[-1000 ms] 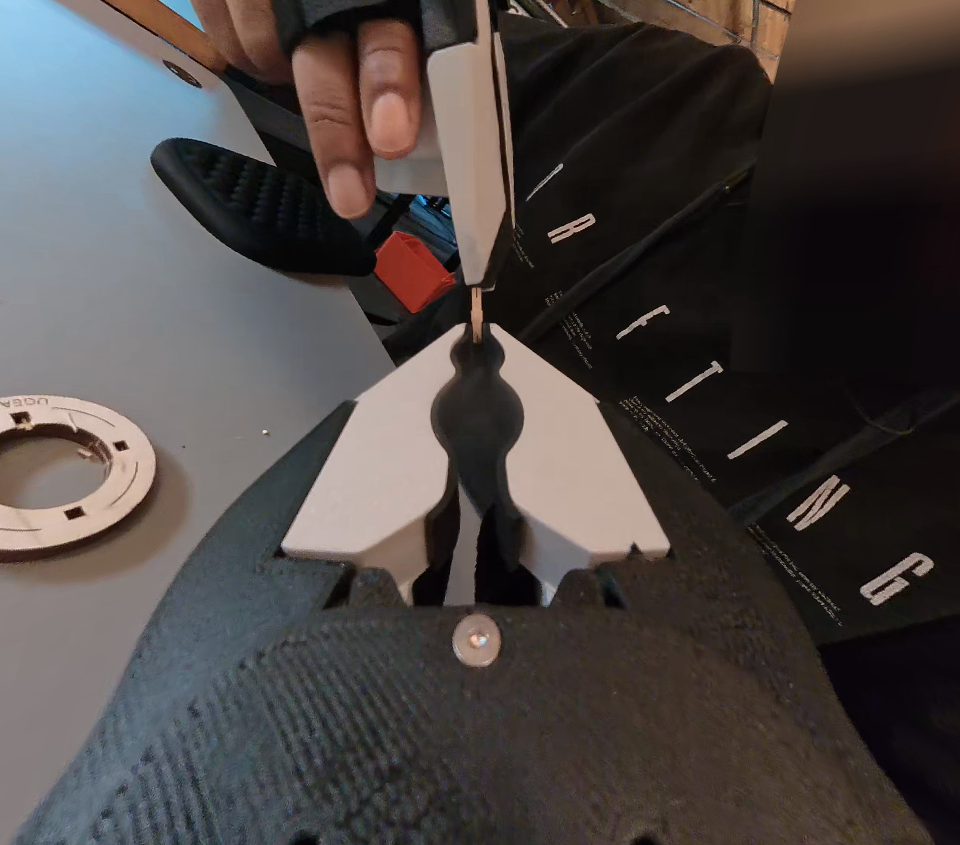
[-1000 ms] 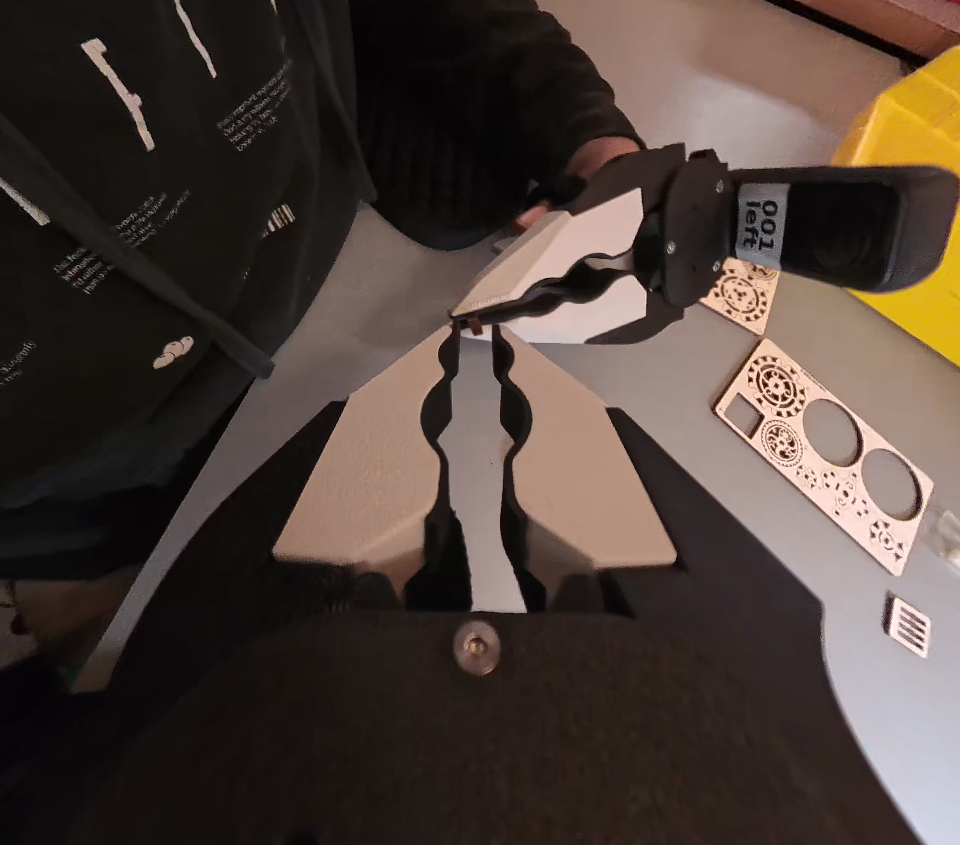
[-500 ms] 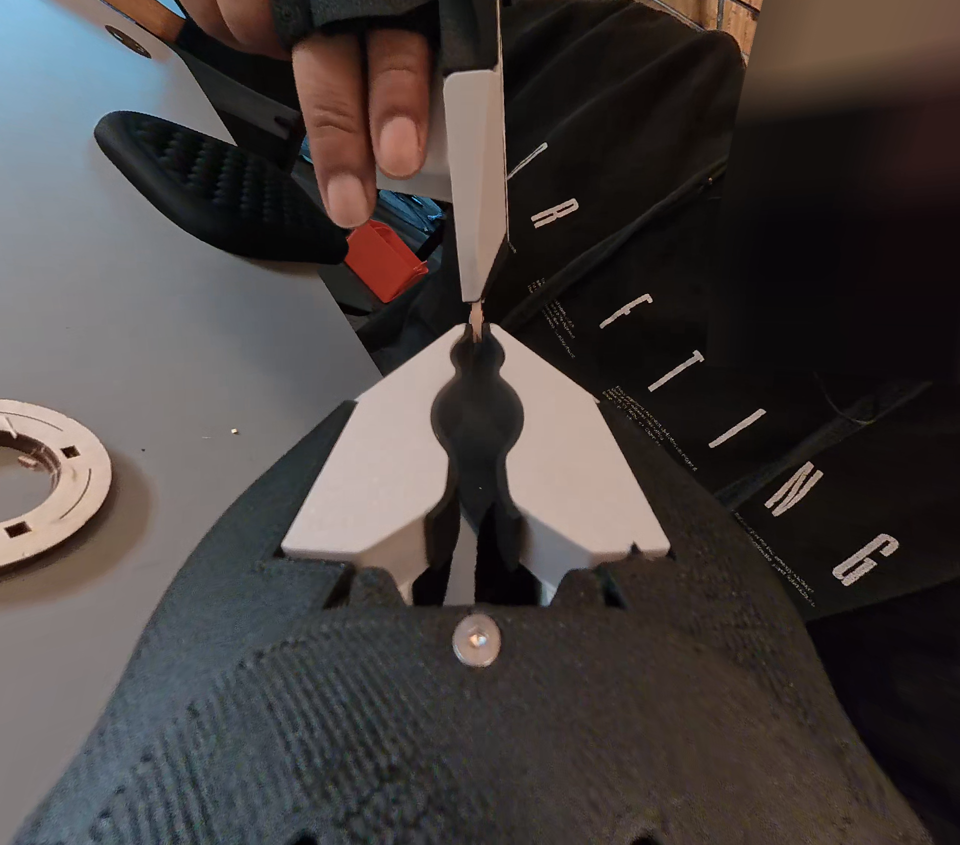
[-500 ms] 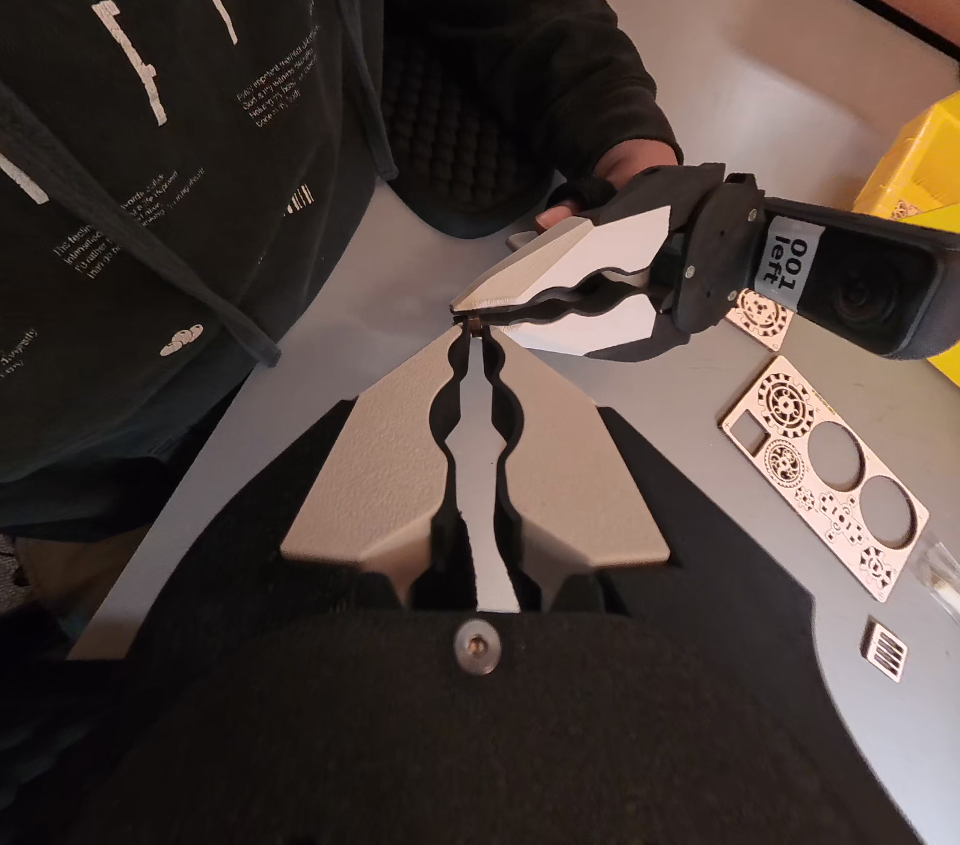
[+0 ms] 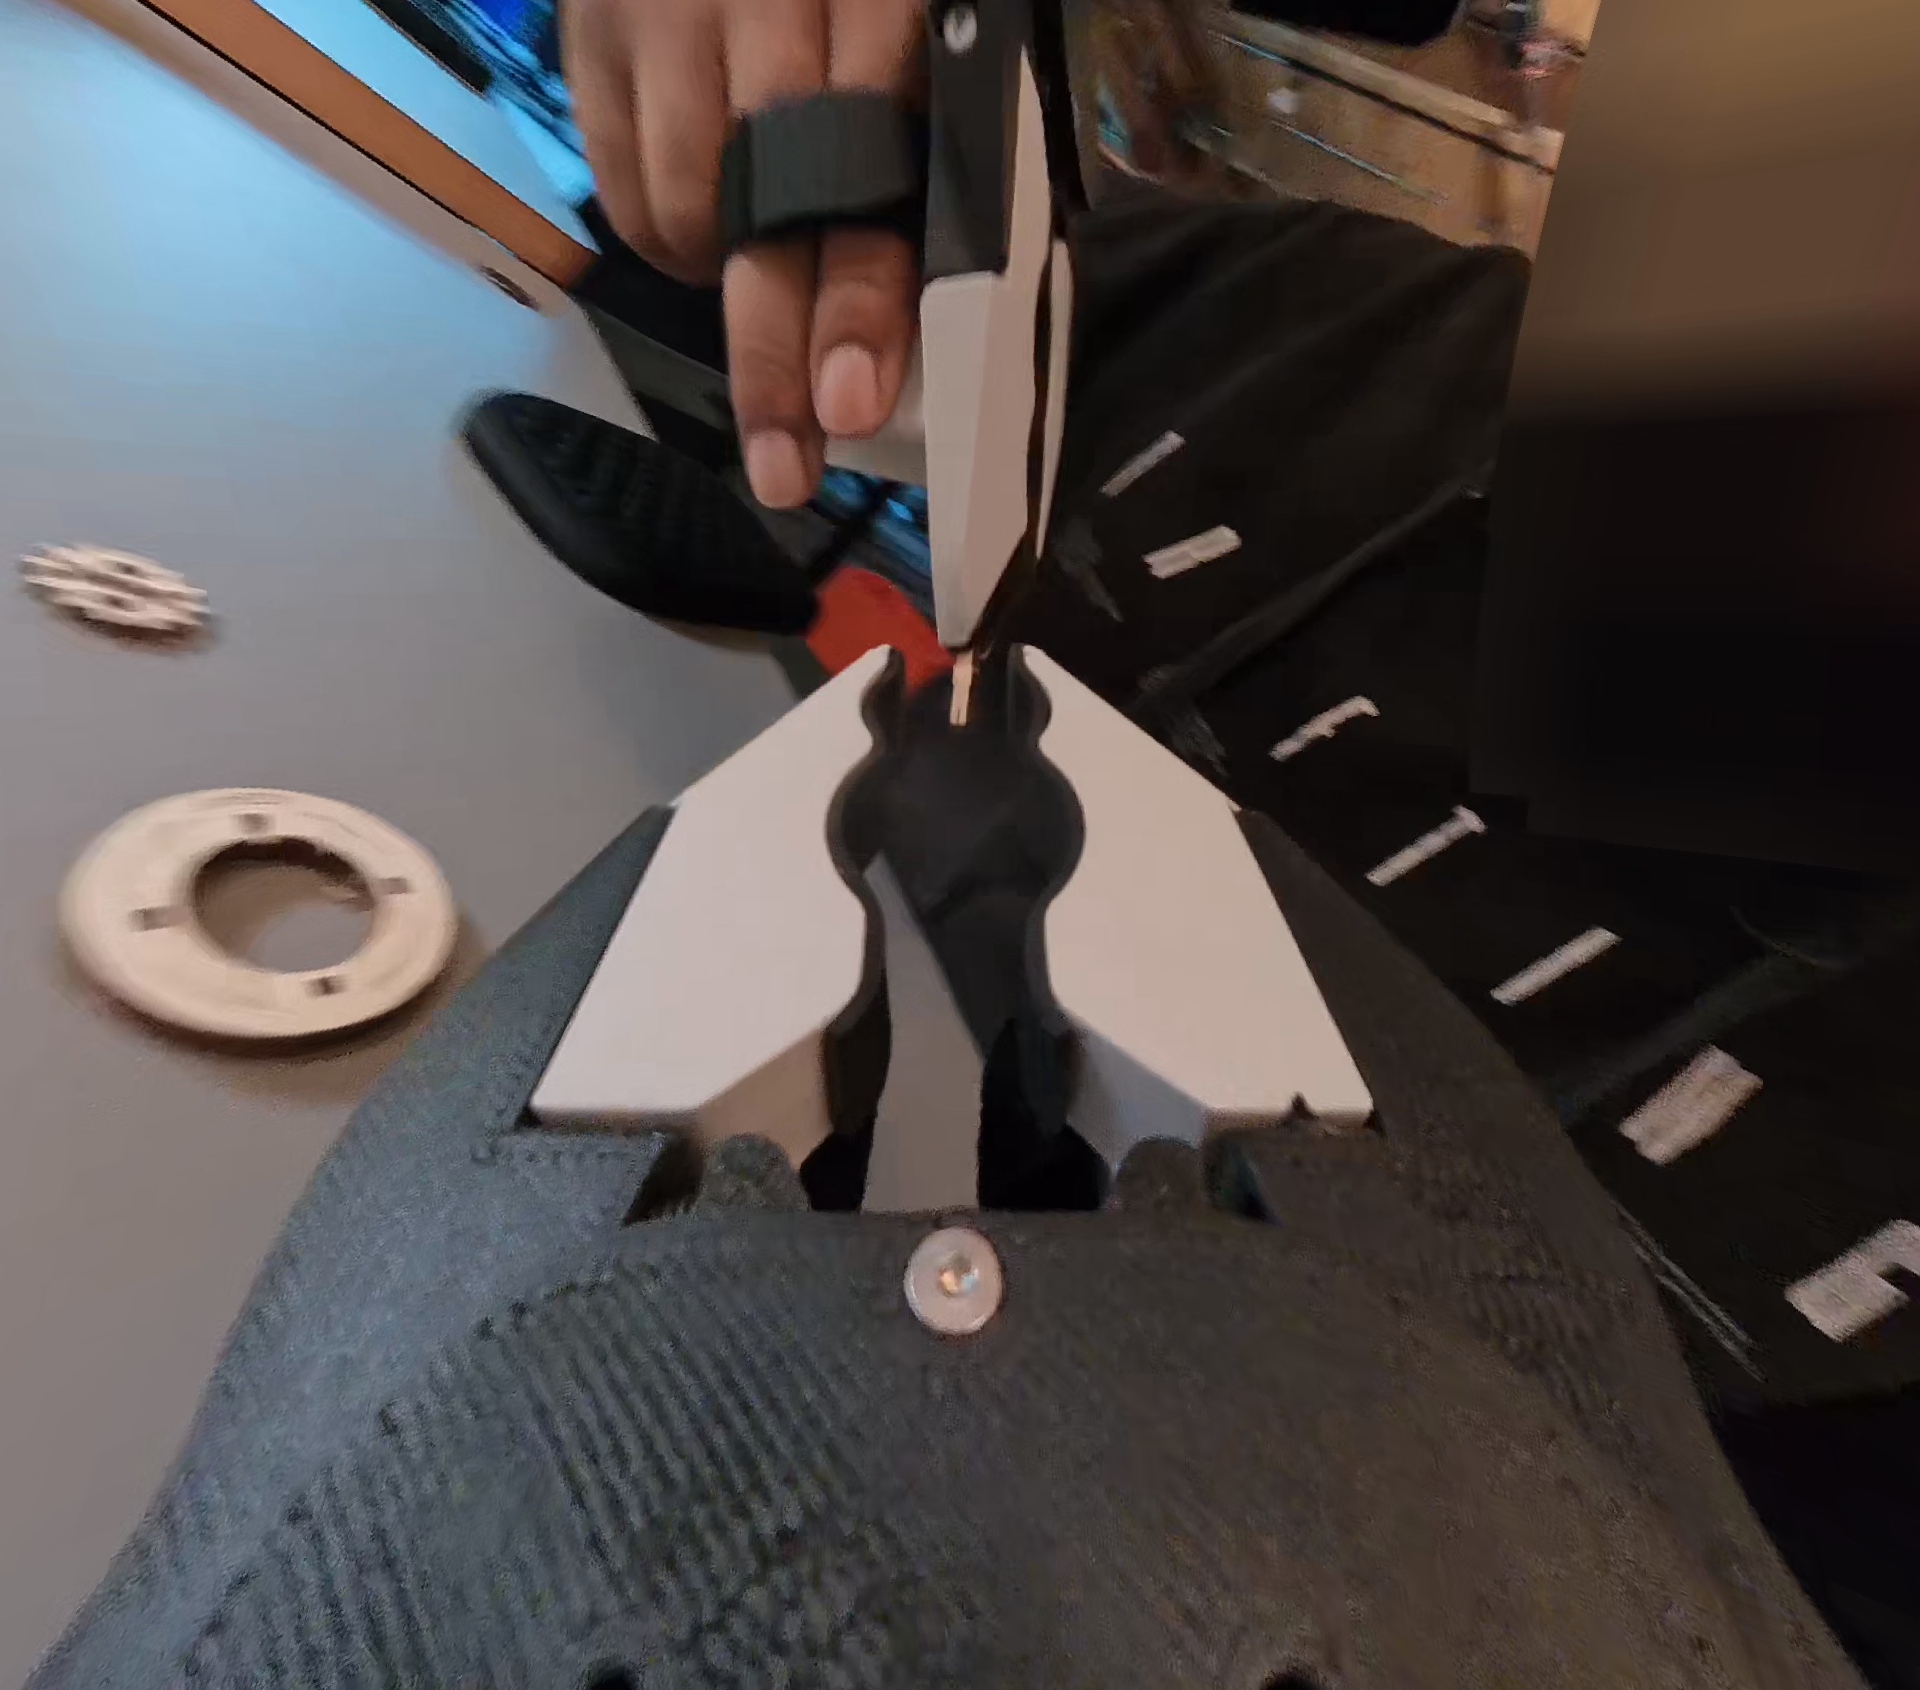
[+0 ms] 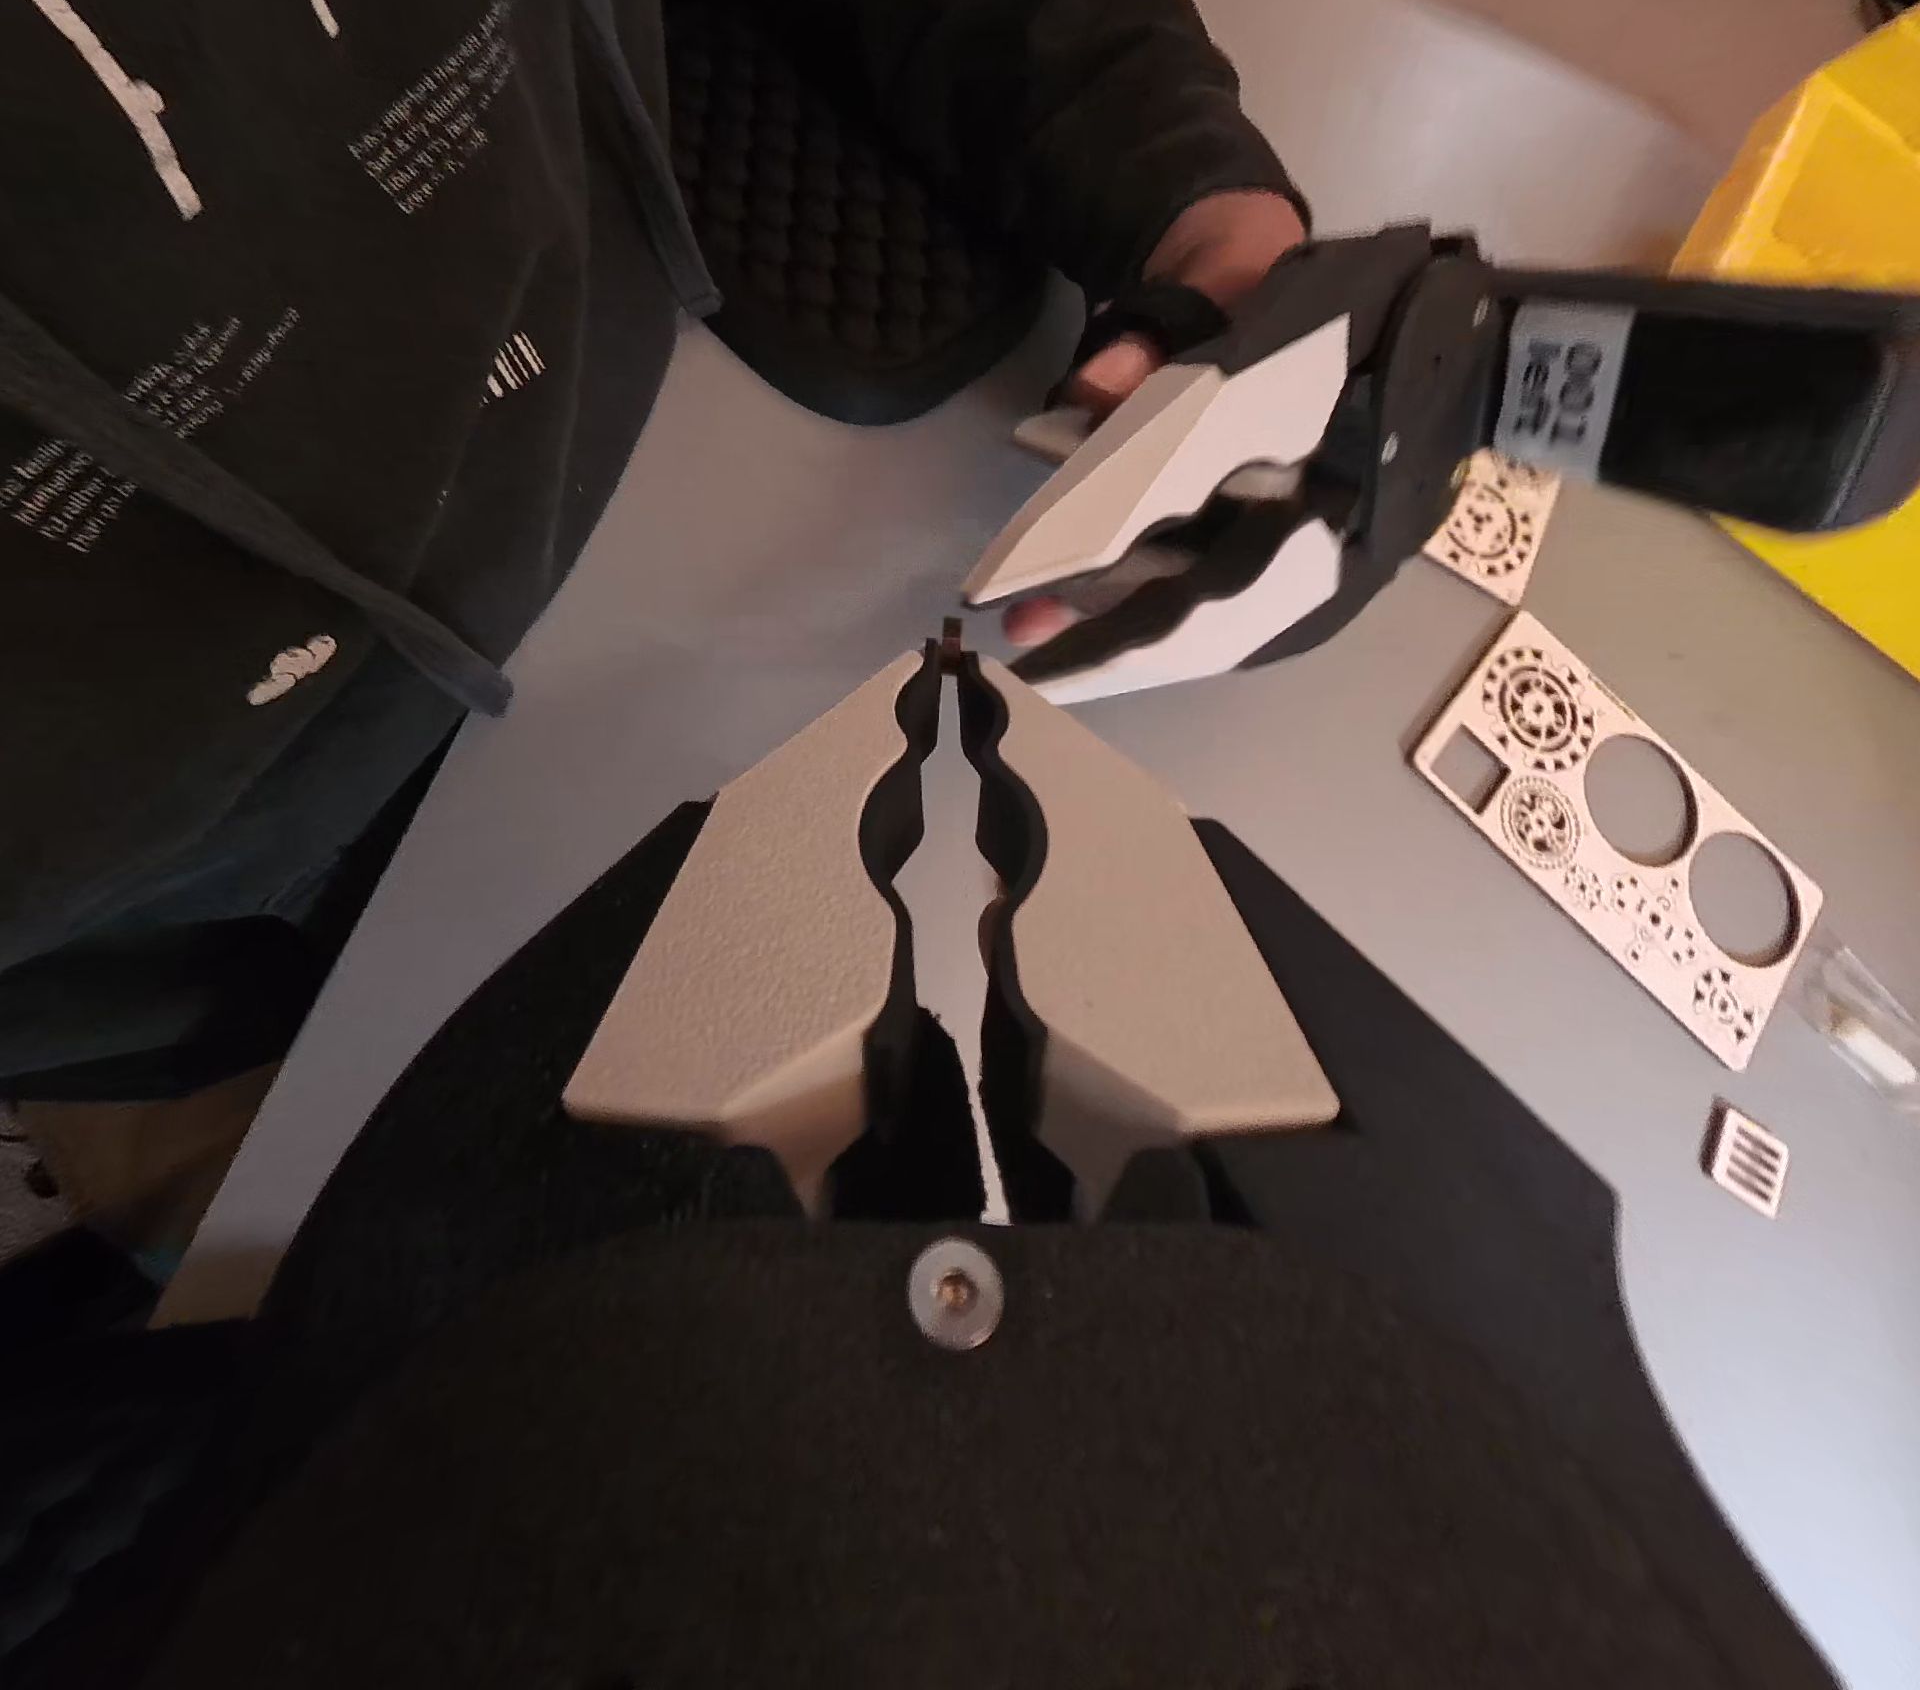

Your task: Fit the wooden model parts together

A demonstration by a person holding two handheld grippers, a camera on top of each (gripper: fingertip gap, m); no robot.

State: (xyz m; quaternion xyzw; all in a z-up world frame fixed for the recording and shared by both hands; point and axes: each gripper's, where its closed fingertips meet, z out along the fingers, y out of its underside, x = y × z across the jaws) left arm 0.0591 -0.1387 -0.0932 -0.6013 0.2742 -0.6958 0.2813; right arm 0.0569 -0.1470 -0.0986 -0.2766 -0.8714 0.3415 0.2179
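A tiny thin wooden part [image 6: 949,639] is pinched in the tips of my right gripper [image 6: 945,666], which is shut on it above the grey table [image 6: 1351,113]. In the left wrist view the right gripper [image 5: 974,634] comes down from above with the wooden part [image 5: 962,698] sticking out below its tips. My left gripper [image 5: 958,666] is open, its two tips on either side of the part without touching it. In the right wrist view the left gripper [image 6: 1000,638] is open and sits a little to the right of the part.
A wooden ring [image 5: 257,913] and a small gear [image 5: 114,591] lie on the table at left. A cut-out wooden sheet [image 6: 1621,830], another sheet [image 6: 1491,528], a small slotted piece [image 6: 1749,1157] and a yellow box [image 6: 1818,186] are at right. The person's black-clad torso is close behind. The tips of both grippers are at nearly the same place.
The left gripper was shut on the wooden part; it has opened and drawn back to the right. The right gripper closed on the part and now holds it.
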